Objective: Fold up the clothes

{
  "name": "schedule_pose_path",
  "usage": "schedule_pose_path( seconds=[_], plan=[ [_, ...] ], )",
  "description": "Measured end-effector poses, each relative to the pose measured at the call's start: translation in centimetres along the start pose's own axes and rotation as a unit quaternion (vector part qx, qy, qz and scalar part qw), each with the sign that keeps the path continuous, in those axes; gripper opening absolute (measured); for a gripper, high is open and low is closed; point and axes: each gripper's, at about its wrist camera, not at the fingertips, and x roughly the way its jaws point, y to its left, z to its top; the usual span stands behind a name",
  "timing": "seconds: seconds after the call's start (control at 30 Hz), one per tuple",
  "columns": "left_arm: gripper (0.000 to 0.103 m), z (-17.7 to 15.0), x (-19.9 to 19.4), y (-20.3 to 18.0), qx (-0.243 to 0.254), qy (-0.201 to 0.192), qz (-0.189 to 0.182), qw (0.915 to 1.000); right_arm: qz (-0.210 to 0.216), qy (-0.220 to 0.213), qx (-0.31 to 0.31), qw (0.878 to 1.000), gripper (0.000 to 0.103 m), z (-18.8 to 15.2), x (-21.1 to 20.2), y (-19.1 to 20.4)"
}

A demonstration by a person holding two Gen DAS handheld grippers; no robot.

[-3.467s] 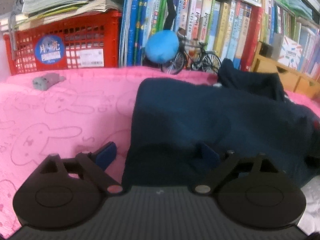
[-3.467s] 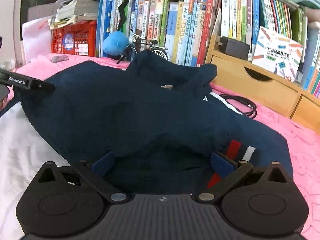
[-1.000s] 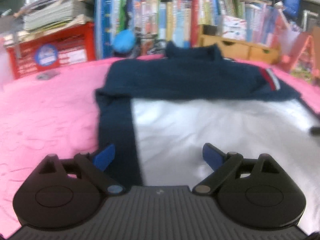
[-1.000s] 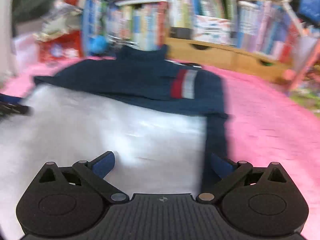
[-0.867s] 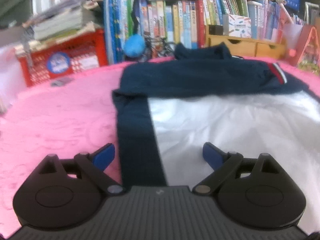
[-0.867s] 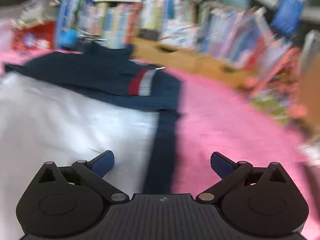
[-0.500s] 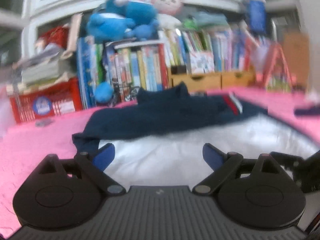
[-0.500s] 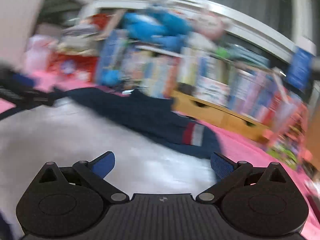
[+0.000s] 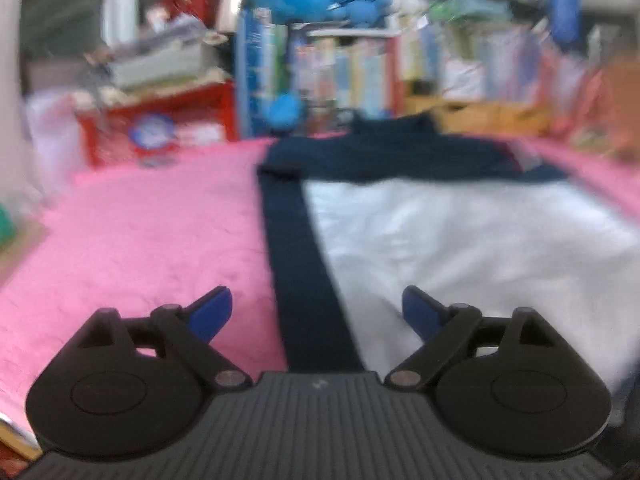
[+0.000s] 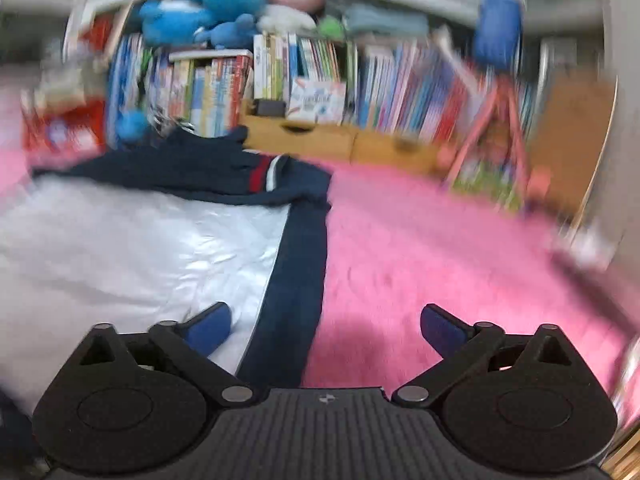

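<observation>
1. Left wrist view showed a pink blanket (image 9: pixel 152 232) spread across the whole surface, blurred throughout; the right wrist view showed the same pink cover (image 10: pixel 440 248) running out to the right.
2. Behind it stood a bookshelf (image 10: pixel 320 76) packed with upright books, and blue plush toys (image 10: pixel 192 16) sat on top of it.
3. The garment (image 9: pixel 460 240) lay flat on the blanket, white in its body, with a navy band across the far end and a navy strip down each side edge.
4. A red and white stripe (image 10: pixel 262 176) marked the navy part at the far right.
5. A red crate (image 9: pixel 160 128) stood at the far left under a stack of papers.
6. The left tongs (image 9: pixel 316 312) hung over the garment's left navy strip, their jaws wide but closing, with the pads pressing on nothing.
7. The right tongs (image 10: pixel 326 326) hung over the garment's right navy strip and the blanket beside it, spread wide and holding nothing.
</observation>
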Motion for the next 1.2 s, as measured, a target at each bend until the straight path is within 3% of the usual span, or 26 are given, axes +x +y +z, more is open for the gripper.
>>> schedule_pose_path(
  seconds=[0.03, 0.1, 0.13, 0.17, 0.43, 0.57, 0.6, 0.63, 0.67, 0.7, 0.8, 0.83, 0.87, 0.97, 1.03, 1.1, 1.2],
  plan=[
    [0.092, -0.1, -0.8, 0.9, -0.019, 0.019, -0.057, 0.998, 0.052, 0.017, 0.035, 0.998, 0.098, 0.0, -0.8, -1.6],
    [0.092, -0.7, -2.2, 2.5, -0.055, 0.05, -0.139, 0.9875, 0.154, 0.051, 0.1, 0.982, 0.098, -0.1, -2.3, -4.6],
    [0.092, -1.0, -2.8, 3.2, -0.073, 0.065, -0.174, 0.9799, 0.19, 0.067, 0.112, 0.973, 0.098, -0.3, -2.9, -5.5],
    [0.092, -1.5, -3.2, 3.8, -0.085, 0.079, -0.186, 0.9757, 0.211, 0.079, 0.112, 0.968, 0.098, -0.6, -3.4, -5.8],
    [0.092, -4.6, -0.8, 3.7, -0.136, 0.136, -0.192, 0.9626, 0.26, 0.154, 0.096, 0.948, 0.096, -3.3, -0.8, -4.1],
    [0.085, -5.5, 1.4, 2.5, -0.142, 0.15, -0.184, 0.9609, 0.27, 0.163, 0.104, 0.943, 0.079, -4.1, 1.2, -3.6],
    [0.073, -5.7, 1.8, 2.2, -0.148, 0.154, -0.185, 0.9594, 0.274, 0.166, 0.106, 0.941, 0.076, -4.3, 1.6, -3.5],
    [0.053, -5.8, 2.0, 1.9, -0.152, 0.157, -0.185, 0.958, 0.279, 0.168, 0.108, 0.939, 0.067, -4.4, 1.7, -3.3],
    [0.046, -5.8, 2.0, 1.6, -0.15, 0.16, -0.188, 0.9573, 0.284, 0.171, 0.107, 0.937, 0.057, -4.5, 1.7, -3.0],
    [0.039, -5.7, 1.8, 1.2, -0.147, 0.162, -0.19, 0.957, 0.286, 0.174, 0.099, 0.937, 0.055, -4.3, 1.5, -2.7],
    [0.021, -4.8, -0.2, 0.7, -0.12, 0.151, -0.199, 0.9609, 0.29, 0.175, 0.073, 0.938, 0.038, -3.5, -0.2, -2.2],
    [0.02, -4.2, -1.2, 0.9, -0.12, 0.141, -0.208, 0.9604, 0.298, 0.167, 0.074, 0.937, 0.029, -3.0, -1.1, -2.5],
    [0.02, -3.5, -2.1, 1.0, -0.118, 0.129, -0.218, 0.9602, 0.306, 0.157, 0.075, 0.936, 0.027, -2.3, -2.1, -2.7],
    [0.02, -0.1, -4.4, 1.6, -0.097, 0.073, -0.235, 0.9644, 0.323, 0.095, 0.074, 0.939, 0.027, 0.6, -4.9, -3.0],
    [0.021, 2.3, -5.0, 2.1, -0.09, 0.027, -0.241, 0.9661, 0.322, 0.053, 0.066, 0.943, 0.027, 2.9, -4.7, -2.7],
    [0.023, 4.8, -4.0, 2.3, -0.085, -0.011, -0.243, 0.9663, 0.32, 0.012, 0.058, 0.946, 0.027, 5.2, -4.4, -2.4],
    [0.028, 7.3, -0.5, 2.3, -0.083, -0.036, -0.205, 0.9747, 0.3, -0.014, 0.06, 0.952, 0.027, 8.1, -1.4, -1.6]
  ],
)
